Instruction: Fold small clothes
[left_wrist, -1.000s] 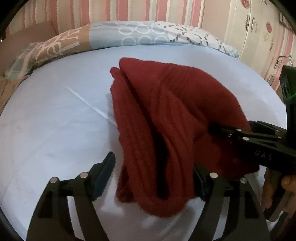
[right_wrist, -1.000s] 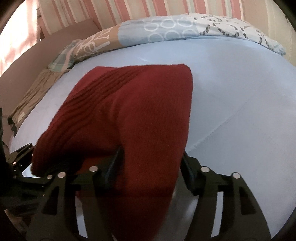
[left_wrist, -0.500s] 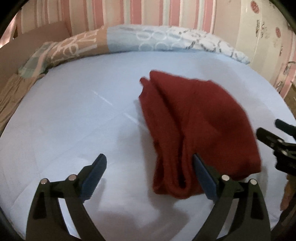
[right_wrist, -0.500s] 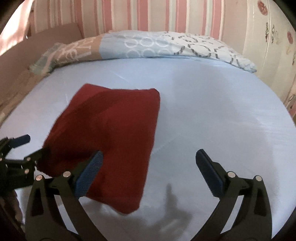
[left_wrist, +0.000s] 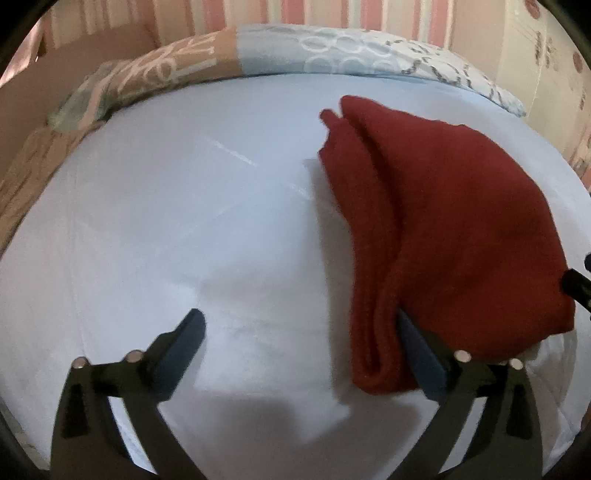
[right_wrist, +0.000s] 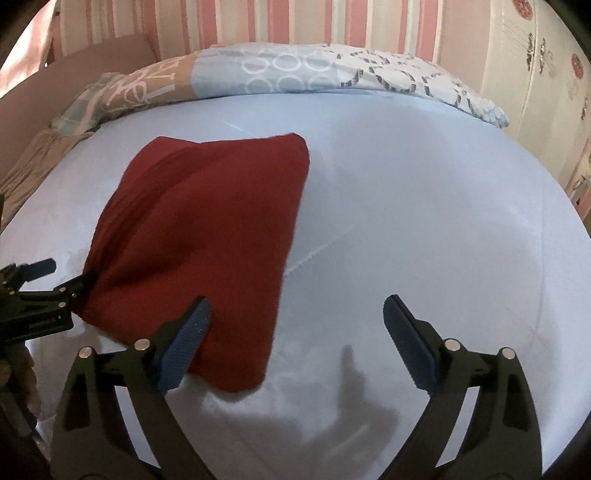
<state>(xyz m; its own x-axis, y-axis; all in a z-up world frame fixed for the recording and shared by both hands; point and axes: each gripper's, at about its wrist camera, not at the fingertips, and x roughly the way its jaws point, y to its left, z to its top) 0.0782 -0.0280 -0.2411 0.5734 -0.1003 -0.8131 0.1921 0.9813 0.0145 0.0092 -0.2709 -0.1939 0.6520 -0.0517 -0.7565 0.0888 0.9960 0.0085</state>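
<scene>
A dark red knitted garment (left_wrist: 443, 221) lies folded in layers on the light blue bed sheet (left_wrist: 184, 221). My left gripper (left_wrist: 303, 343) is open beside its near left edge, and its right finger touches the fold. In the right wrist view the garment (right_wrist: 207, 229) lies at the left. My right gripper (right_wrist: 295, 332) is open and empty, with its left finger over the garment's near corner. The left gripper also shows in the right wrist view (right_wrist: 59, 284), open at the garment's left corner.
A patterned quilt (right_wrist: 295, 70) lies rolled along the far side of the bed. A striped pink wall stands behind it, and a white wardrobe (right_wrist: 546, 66) stands at the right. A brown headboard (left_wrist: 74, 59) is at the far left.
Both grippers have let go of the red garment and pulled back towards me. The garment dropped flat onto the sheet. The left gripper has shifted to the left of it.
</scene>
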